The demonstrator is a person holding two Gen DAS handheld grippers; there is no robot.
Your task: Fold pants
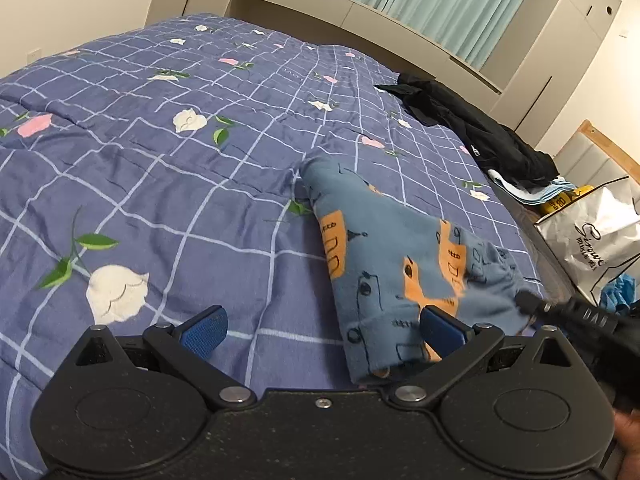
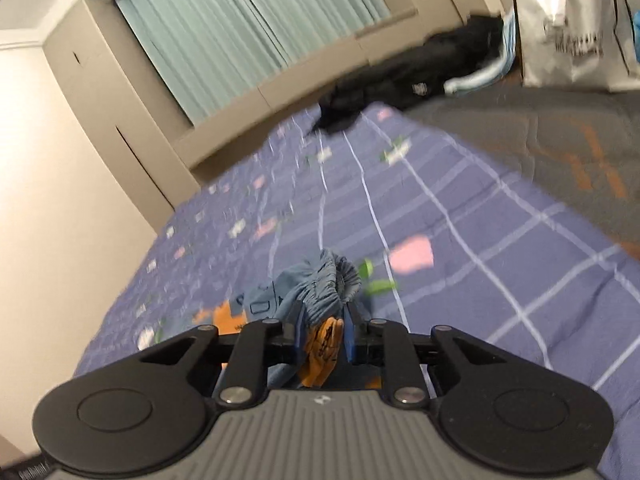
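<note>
From the left wrist, the left gripper (image 1: pixel 322 330) is wide open and holds nothing, with the little blue pants (image 1: pixel 396 264) lying on the purple flowery blanket (image 1: pixel 160 184) touching its right finger, and from the right wrist, the right gripper (image 2: pixel 323 334) is squeezed tight on the pants' (image 2: pixel 320 292) bunched waistband.

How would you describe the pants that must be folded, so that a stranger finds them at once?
On the bed's purple checked quilt, look near the right edge. The pants are small and blue, printed with orange patches and dark drawings. The black clothes piled farther back are plain and dark, without any print.
</note>
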